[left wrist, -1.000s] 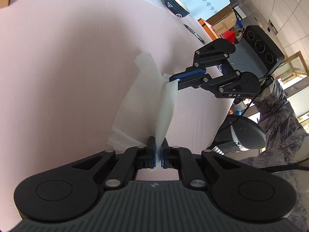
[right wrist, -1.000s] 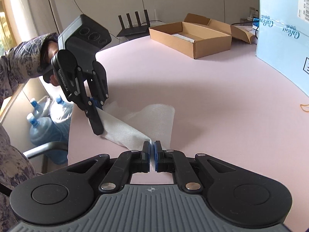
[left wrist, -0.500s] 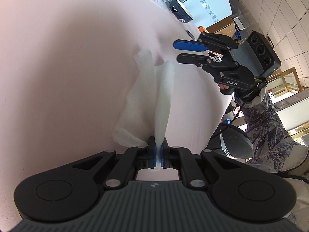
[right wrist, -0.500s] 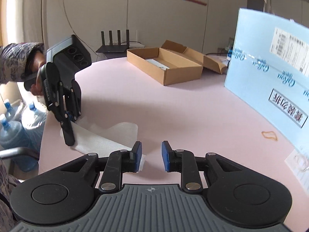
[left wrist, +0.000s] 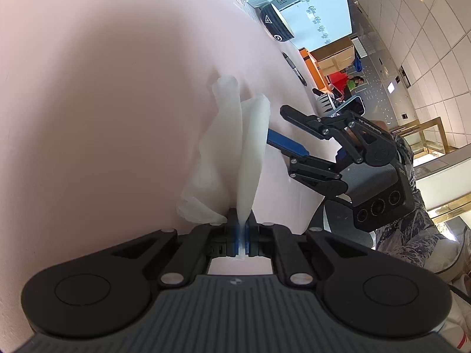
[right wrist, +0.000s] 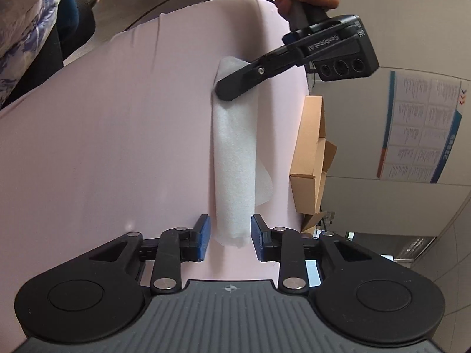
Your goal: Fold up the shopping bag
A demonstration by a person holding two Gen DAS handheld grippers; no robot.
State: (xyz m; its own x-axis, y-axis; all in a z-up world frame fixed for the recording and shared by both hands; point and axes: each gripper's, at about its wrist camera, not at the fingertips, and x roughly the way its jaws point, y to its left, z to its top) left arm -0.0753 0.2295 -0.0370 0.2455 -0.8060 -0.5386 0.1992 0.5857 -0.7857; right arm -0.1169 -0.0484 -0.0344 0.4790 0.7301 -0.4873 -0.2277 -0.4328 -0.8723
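Bag [left wrist: 250,147], white, folded to a strip on pink counter [left wrist: 103,103]; L claw [left wrist: 242,236] pinching its near end. R wrist view: R claw [right wrist: 229,236] spread, straddling strip's other end w/o contact.

Your shopping bag [right wrist: 234,158] is thin, white and translucent with a faintly crinkled texture, gathered into a long narrow strip running up the middle of the right wrist frame. In the left wrist view the shopping bag [left wrist: 250,158] rises in two upright folds at centre, its lower edge bunched at lower centre.
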